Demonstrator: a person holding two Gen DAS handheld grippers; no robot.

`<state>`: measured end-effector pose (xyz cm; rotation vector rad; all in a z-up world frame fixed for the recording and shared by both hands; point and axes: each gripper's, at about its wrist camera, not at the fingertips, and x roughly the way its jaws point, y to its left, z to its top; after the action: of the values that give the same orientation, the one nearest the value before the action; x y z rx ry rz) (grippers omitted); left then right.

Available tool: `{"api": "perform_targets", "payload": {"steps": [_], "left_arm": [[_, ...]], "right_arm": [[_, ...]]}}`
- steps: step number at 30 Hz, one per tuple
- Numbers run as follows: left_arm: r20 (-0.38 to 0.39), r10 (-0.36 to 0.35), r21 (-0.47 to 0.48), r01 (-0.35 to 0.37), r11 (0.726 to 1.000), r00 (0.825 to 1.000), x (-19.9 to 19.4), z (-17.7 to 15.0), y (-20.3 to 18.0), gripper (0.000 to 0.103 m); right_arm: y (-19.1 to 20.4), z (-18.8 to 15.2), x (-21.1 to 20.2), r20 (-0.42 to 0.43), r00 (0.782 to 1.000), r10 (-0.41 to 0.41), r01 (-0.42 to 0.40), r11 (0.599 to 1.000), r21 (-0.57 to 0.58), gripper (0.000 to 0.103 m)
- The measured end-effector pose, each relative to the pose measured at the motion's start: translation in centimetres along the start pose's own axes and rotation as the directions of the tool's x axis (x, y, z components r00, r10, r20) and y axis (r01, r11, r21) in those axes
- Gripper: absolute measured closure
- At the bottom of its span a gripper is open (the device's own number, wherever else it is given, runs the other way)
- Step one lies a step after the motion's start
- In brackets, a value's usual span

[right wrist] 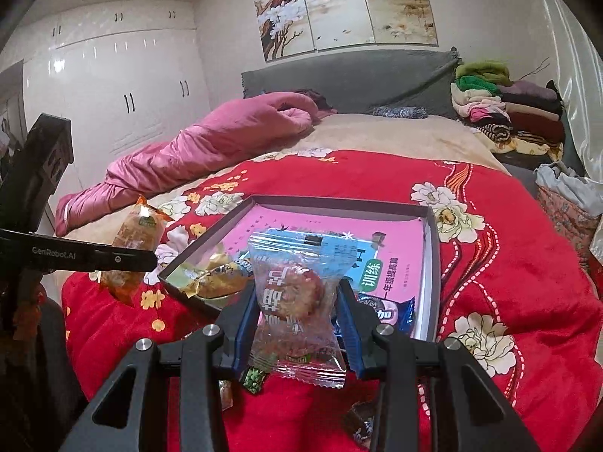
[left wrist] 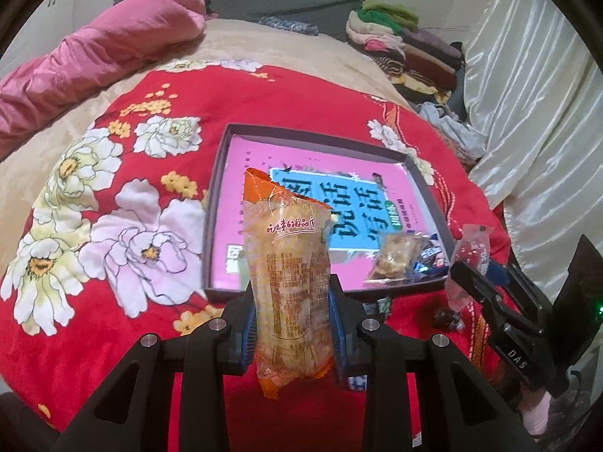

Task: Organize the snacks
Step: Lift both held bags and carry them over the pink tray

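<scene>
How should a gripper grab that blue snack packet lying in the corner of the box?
Probably from above, pinching the blue snack packet across its puffy middle. It lies flat in the box's near corner, with the wall close beside it, so a sideways approach looks blocked. Both grippers are busy now: the left gripper holds an orange snack bag, the right gripper a clear biscuit packet.

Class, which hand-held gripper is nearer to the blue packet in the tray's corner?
Right. The right hand-held gripper, holding a round cake, hovers just beside the blue packet; the left hand-held gripper is further along the tray's near edge.
</scene>
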<state>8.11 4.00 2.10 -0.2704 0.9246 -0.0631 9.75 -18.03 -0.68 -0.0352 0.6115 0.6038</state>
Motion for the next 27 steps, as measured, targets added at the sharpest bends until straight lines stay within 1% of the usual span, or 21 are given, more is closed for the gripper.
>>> {"api": "perform_targets", "payload": {"steps": [7, 13, 21, 27], "left_arm": [[0.013, -0.025, 0.021, 0.025, 0.999, 1.0, 0.0, 0.6, -1.9, 0.07], [0.017, -0.029, 0.035, 0.028, 0.999, 0.999, 0.2, 1.0, -2.7, 0.07], [0.005, -0.032, 0.044, 0.031, 0.999, 0.999, 1.5, 1.4, -3.5, 0.07], [-0.007, -0.048, 0.057, 0.049, 0.997, 0.999, 2.6, 1.7, -4.3, 0.07]], "right_arm": [[-0.5, 0.4, -0.3, 0.017, 1.0, -0.013, 0.012, 1.0, 0.015, 0.062], [-1.2, 0.6, -0.7, 0.035, 0.999, -0.021, 0.02, 0.999, 0.038, 0.062], [-1.9, 0.9, -1.1, 0.053, 0.998, -0.029, 0.026, 0.998, 0.059, 0.062], [-2.5, 1.0, -1.4, 0.064, 0.997, -0.048, 0.042, 0.996, 0.08, 0.062]]}}
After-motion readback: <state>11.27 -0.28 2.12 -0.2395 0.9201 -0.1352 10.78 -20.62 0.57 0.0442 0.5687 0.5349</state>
